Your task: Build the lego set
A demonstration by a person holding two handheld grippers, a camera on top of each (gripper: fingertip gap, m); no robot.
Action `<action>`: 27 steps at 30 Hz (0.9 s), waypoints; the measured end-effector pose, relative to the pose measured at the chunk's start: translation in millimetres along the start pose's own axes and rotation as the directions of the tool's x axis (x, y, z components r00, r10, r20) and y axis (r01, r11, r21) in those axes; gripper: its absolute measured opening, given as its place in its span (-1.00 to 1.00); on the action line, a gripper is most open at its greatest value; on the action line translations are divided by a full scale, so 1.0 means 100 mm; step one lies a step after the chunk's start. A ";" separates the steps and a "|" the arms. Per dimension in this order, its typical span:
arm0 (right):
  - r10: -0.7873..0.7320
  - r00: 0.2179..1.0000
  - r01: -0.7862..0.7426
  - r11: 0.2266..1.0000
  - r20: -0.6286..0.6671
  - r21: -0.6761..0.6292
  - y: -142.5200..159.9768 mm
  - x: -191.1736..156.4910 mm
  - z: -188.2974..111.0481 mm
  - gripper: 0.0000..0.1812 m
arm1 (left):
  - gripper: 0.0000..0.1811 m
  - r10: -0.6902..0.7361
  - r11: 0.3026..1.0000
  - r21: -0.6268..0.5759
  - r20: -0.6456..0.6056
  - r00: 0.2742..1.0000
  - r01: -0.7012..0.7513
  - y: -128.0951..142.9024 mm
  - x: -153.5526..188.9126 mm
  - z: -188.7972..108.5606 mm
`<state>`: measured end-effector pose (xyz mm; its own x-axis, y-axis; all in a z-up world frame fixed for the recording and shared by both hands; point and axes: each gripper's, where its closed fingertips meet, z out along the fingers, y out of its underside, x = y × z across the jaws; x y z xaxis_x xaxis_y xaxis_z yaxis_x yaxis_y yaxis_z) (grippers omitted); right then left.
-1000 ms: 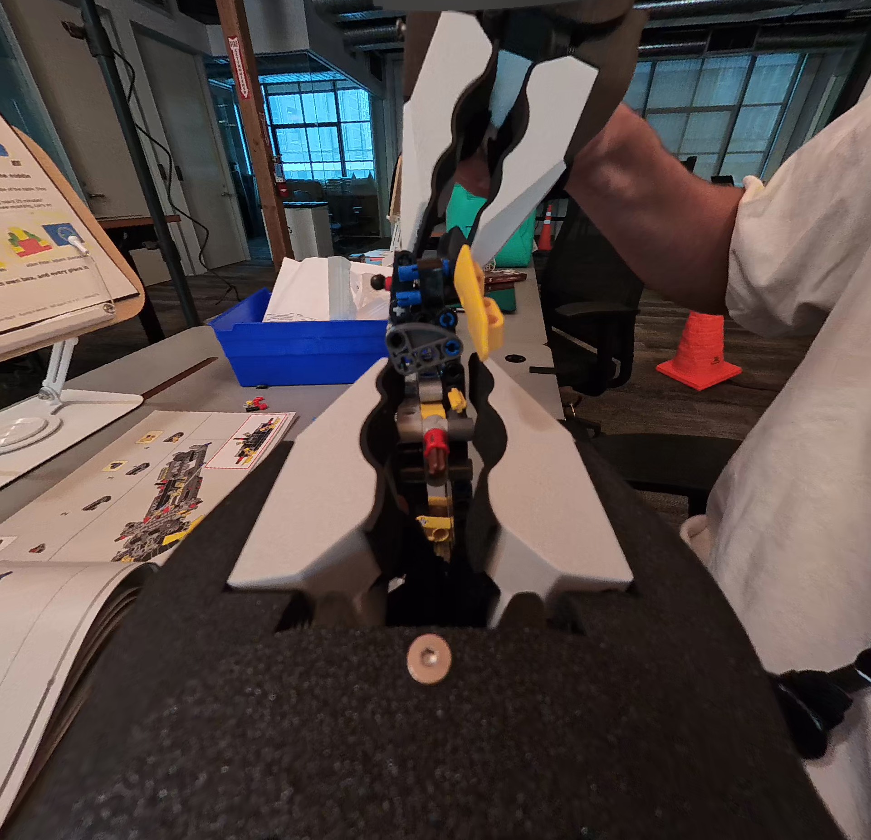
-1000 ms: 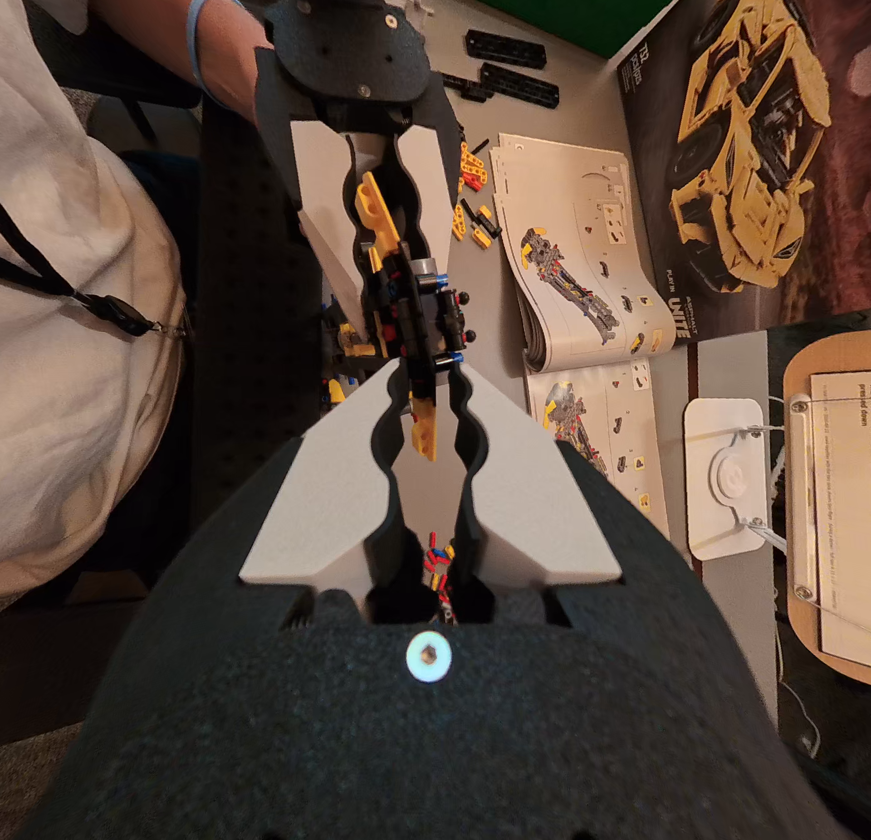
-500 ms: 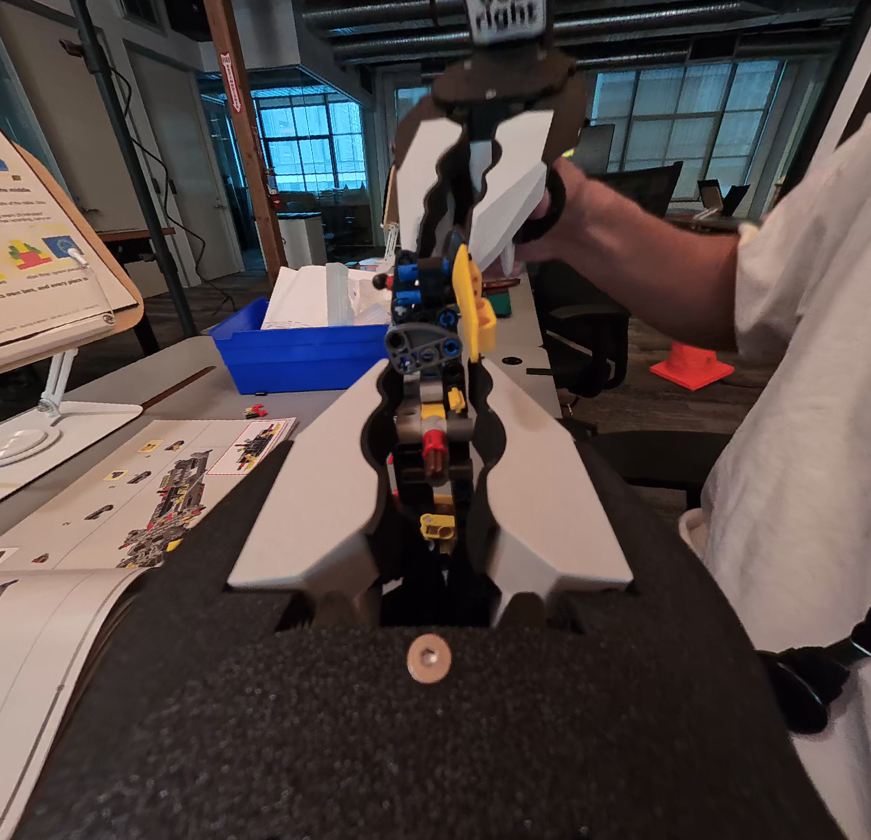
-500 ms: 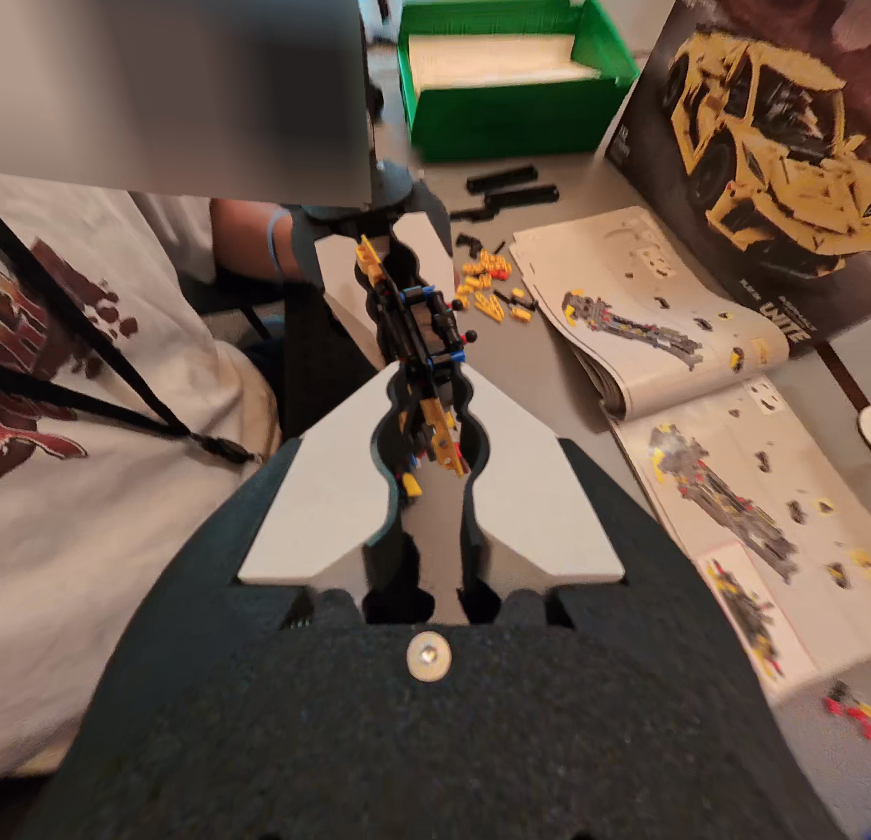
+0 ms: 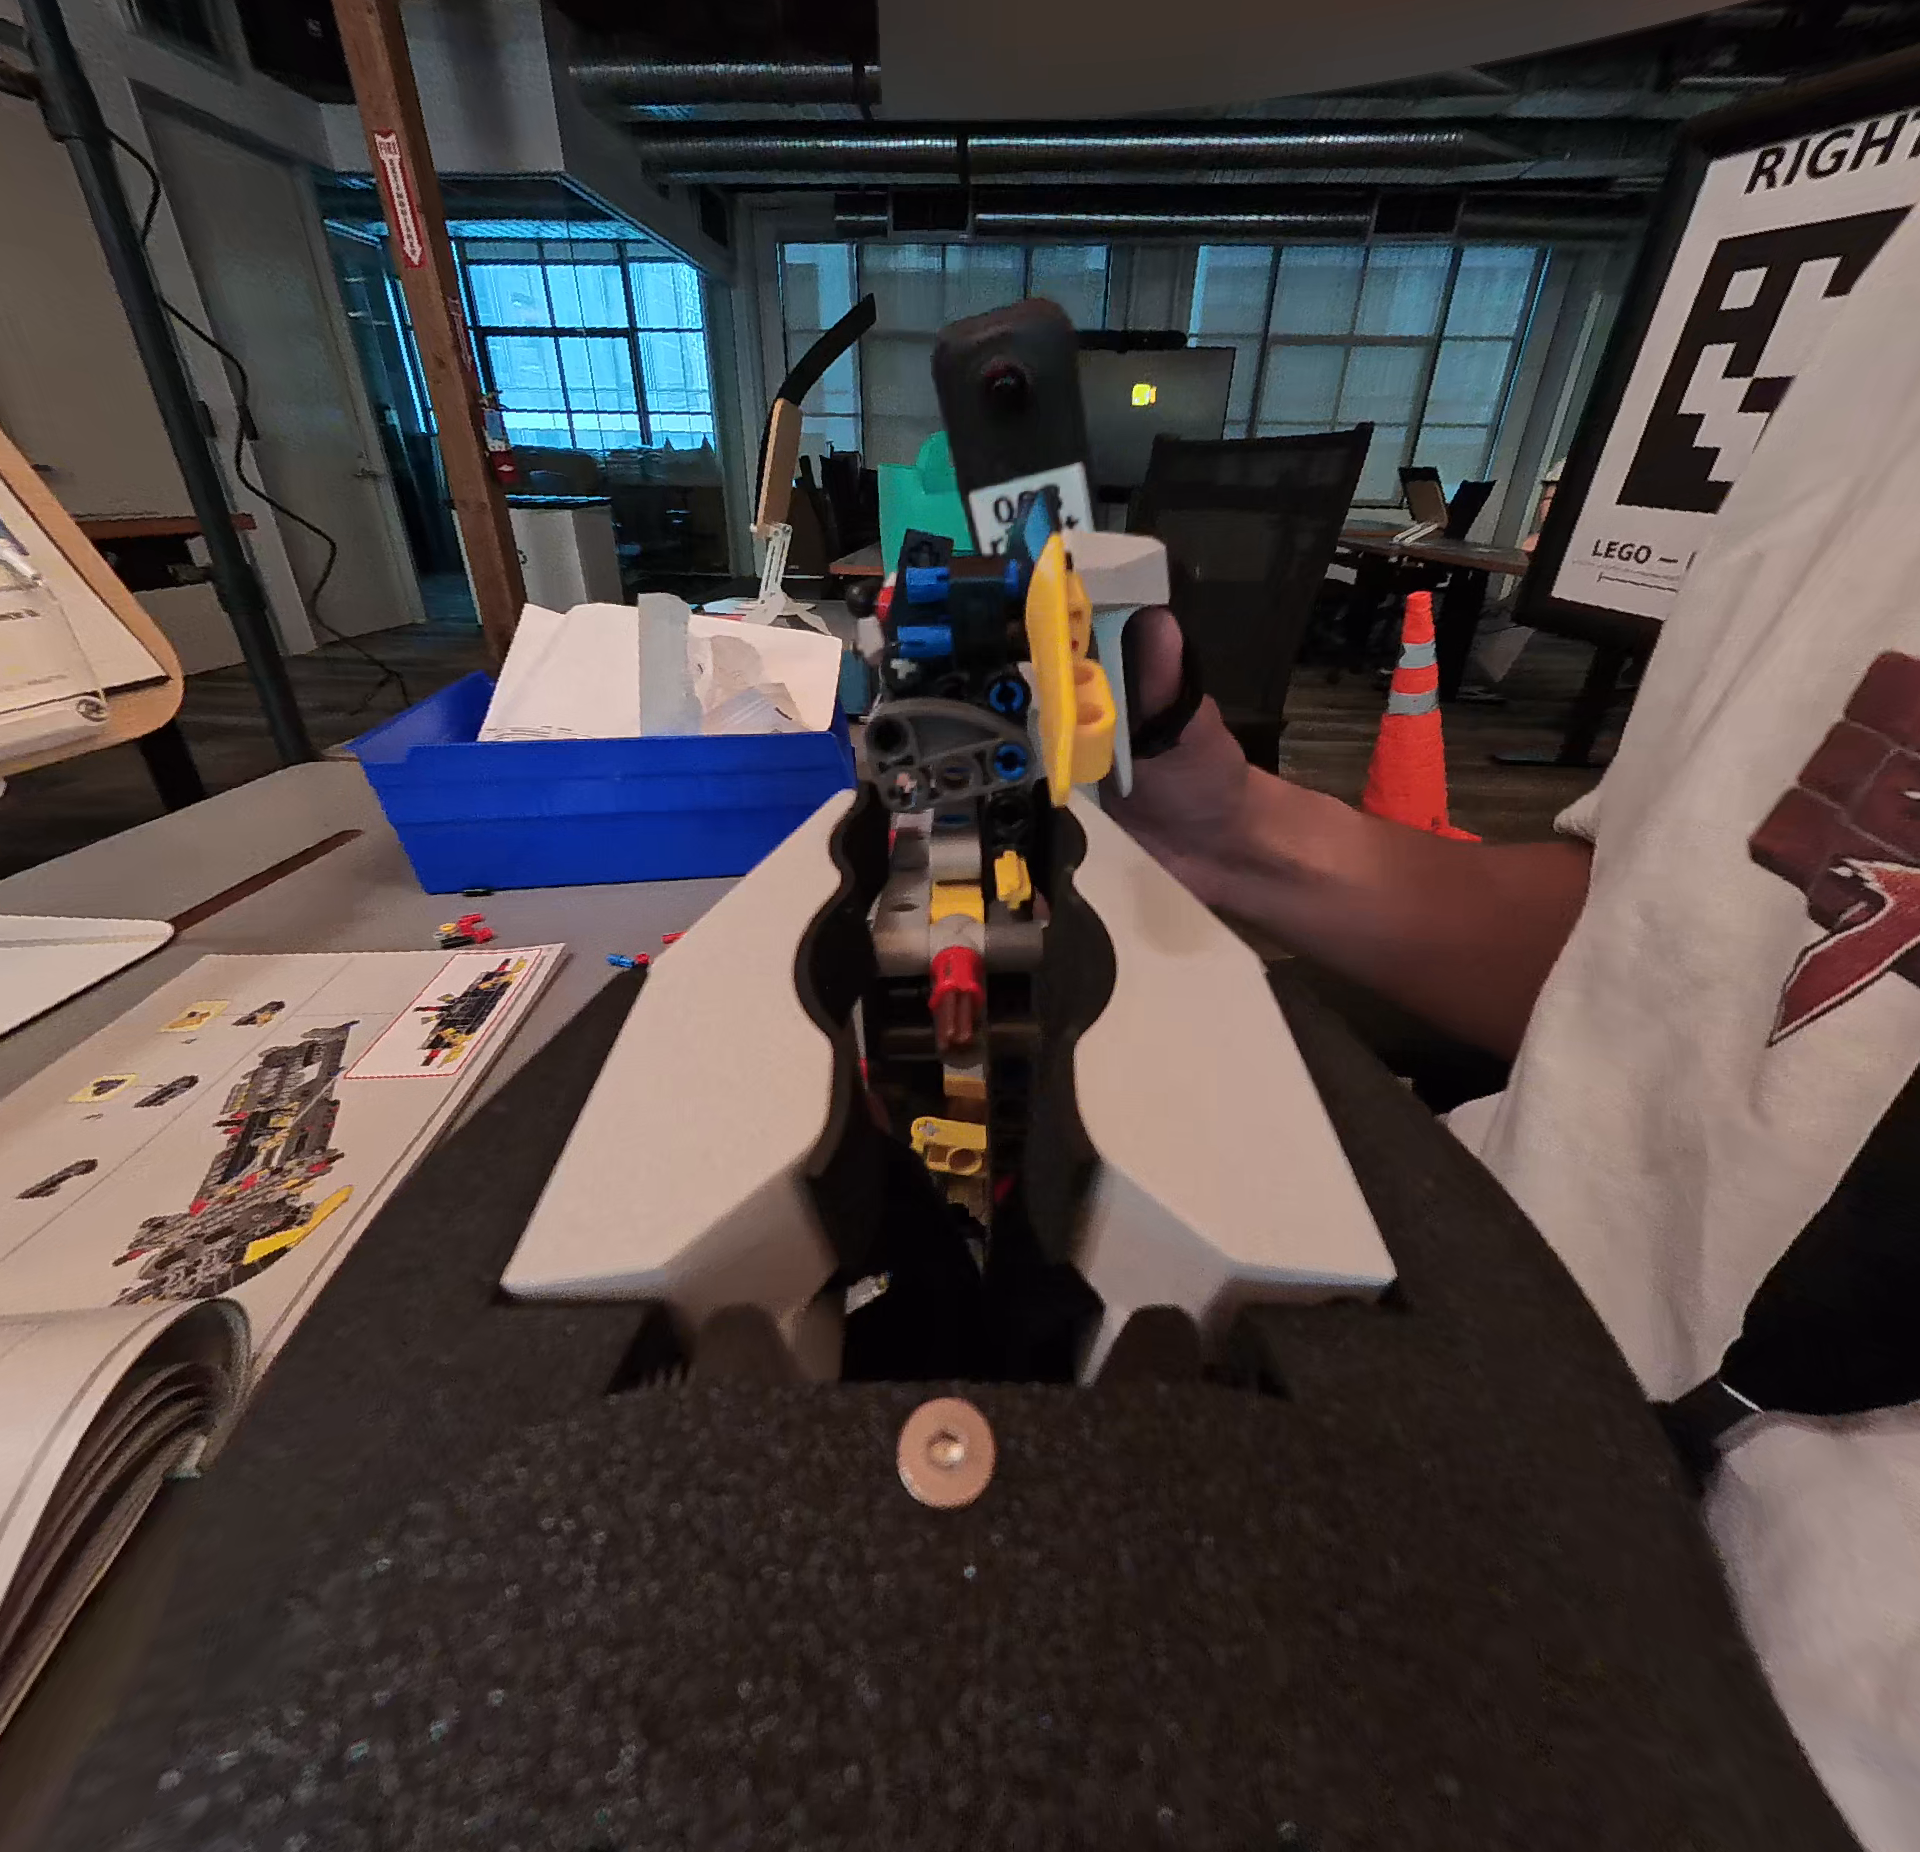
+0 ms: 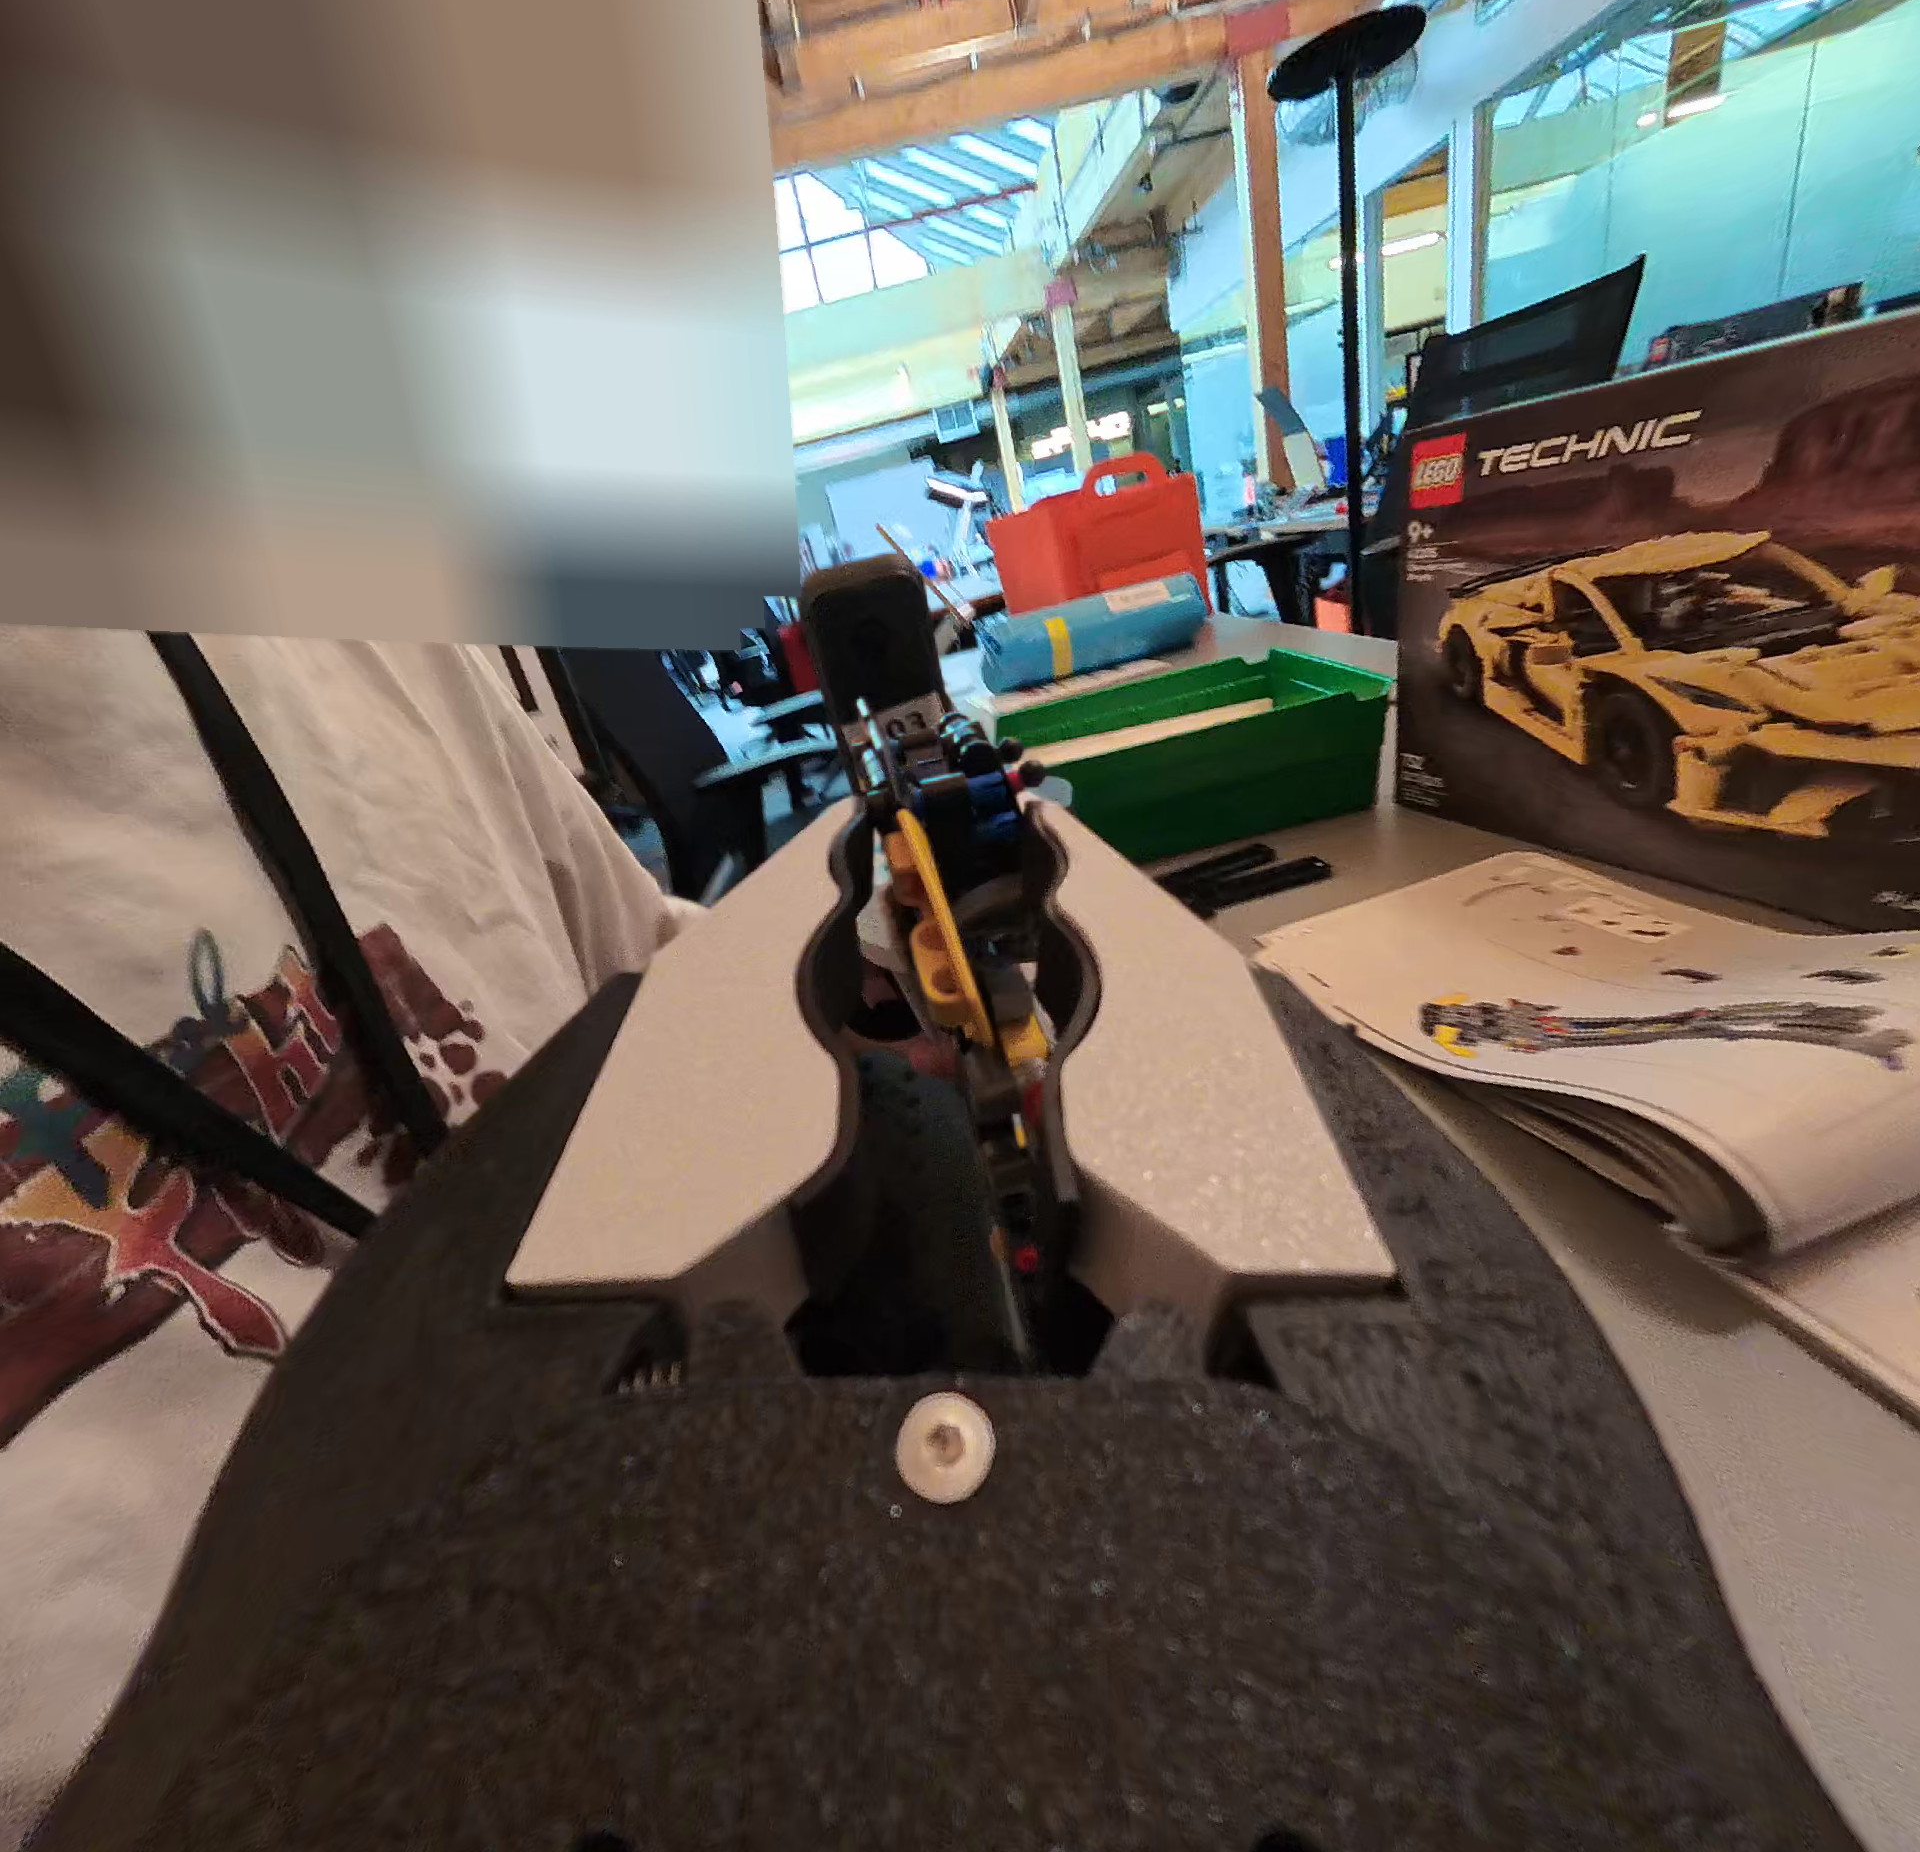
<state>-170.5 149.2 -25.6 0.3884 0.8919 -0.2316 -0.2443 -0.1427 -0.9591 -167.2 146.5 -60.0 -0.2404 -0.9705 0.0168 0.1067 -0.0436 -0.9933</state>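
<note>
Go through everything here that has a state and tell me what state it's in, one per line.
Left gripper: shut on the lego assembly.
Right gripper: cannot tell; the assembly sits between its fingers.
Lego assembly: partly built, held off the table.
Instruction booklet: open, flat on the table.
Blue bin: holds white bags.
Green bin: open-topped.
Lego box: standing upright.

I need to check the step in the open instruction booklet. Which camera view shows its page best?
The left wrist view: the instruction booklet lies near, its open page facing the camera. The right wrist view shows the booklet at a flatter angle, with its drawings foreshortened.
</note>
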 end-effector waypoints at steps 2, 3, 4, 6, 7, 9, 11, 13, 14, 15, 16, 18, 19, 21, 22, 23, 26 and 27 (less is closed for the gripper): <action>0.012 1.000 -0.012 1.000 0.013 0.020 0.00 0.00 0.00 -0.70 | -0.71 0.008 1.000 -0.001 -0.002 1.000 -0.008 0.00 0.01 0.00; -0.005 1.000 0.005 1.000 0.009 0.014 0.01 -0.01 0.00 -0.70 | -0.71 0.019 1.000 -0.001 -0.002 1.000 -0.019 0.00 0.01 0.00; -0.026 1.000 0.026 1.000 0.004 0.001 0.01 -0.01 0.00 -0.71 | -0.71 0.024 1.000 0.001 -0.002 1.000 -0.024 0.00 0.02 0.00; -0.060 0.998 0.060 0.998 -0.020 -0.021 0.02 -0.01 0.00 -0.72 | -0.71 0.034 0.999 -0.003 0.001 0.999 -0.034 0.01 0.02 0.00; -0.070 0.997 0.069 0.997 -0.030 -0.028 0.02 -0.01 0.00 -0.73 | -0.71 0.039 0.999 -0.007 0.004 0.999 -0.039 0.02 0.02 0.01; -0.050 0.998 0.050 0.999 -0.039 -0.010 0.02 0.01 0.00 -0.73 | -0.71 0.032 0.999 -0.011 0.011 0.999 -0.032 0.03 0.00 0.01; -0.018 0.999 0.019 0.999 -0.030 0.032 0.01 0.02 0.00 -0.72 | -0.71 0.028 0.999 -0.016 0.013 1.000 -0.028 0.03 -0.01 0.01; 0.003 1.000 -0.001 0.997 -0.020 0.073 0.00 0.02 0.00 -0.72 | -0.72 0.019 0.999 -0.034 0.003 1.000 -0.019 0.04 0.00 0.00; -0.002 1.000 0.003 0.997 -0.016 0.076 0.00 0.02 0.01 -0.72 | -0.71 0.017 0.998 -0.054 -0.007 1.000 -0.018 0.05 0.00 0.00; -0.009 1.000 0.010 0.998 -0.019 0.069 0.01 0.02 0.01 -0.72 | -0.70 0.025 0.997 -0.074 -0.008 1.000 -0.026 0.06 0.00 -0.01; -0.017 1.000 0.018 0.998 -0.018 0.058 0.01 0.01 0.02 -0.72 | -0.59 0.034 0.996 -0.078 0.001 0.999 -0.034 0.03 -0.01 -0.02; -0.042 0.998 0.044 0.998 -0.048 0.041 0.00 0.04 0.03 -0.72 | -0.38 0.000 0.999 -0.049 0.016 1.000 0.000 -0.09 -0.03 -0.09; -0.058 0.996 0.060 0.997 -0.068 0.038 0.00 0.05 0.03 -0.73 | -0.37 -0.043 0.999 -0.016 0.022 0.999 0.043 -0.17 -0.04 -0.13; -0.061 0.997 0.063 0.997 -0.053 0.033 0.01 0.01 0.05 -0.73 | -0.38 -0.131 0.991 0.030 0.041 0.991 0.130 -0.28 -0.08 -0.16; -0.059 0.997 0.060 0.998 -0.056 0.032 0.01 0.01 0.06 -0.72 | -0.42 -0.161 0.987 0.026 0.036 0.986 0.160 -0.29 -0.06 -0.15; -0.066 0.996 0.068 0.997 -0.058 0.030 0.02 0.00 0.07 -0.72 | -0.48 -0.177 0.984 0.023 0.026 0.984 0.177 -0.29 -0.04 -0.13; -0.072 0.995 0.074 0.997 -0.068 0.021 0.02 0.01 0.09 -0.72 | -0.64 -0.179 0.984 0.019 0.050 0.983 0.178 -0.31 -0.02 -0.12; -0.062 0.996 0.063 0.998 -0.068 0.022 0.02 0.01 0.09 -0.73 | -0.68 -0.180 0.984 0.012 0.049 0.982 0.180 -0.31 -0.01 -0.12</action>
<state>-178.4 154.0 -26.2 0.4622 0.8678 -0.1824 -0.2391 -0.0761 -0.9680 -181.8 151.8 -30.8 -0.2086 -0.9571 0.2013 0.0728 -0.2205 -0.9727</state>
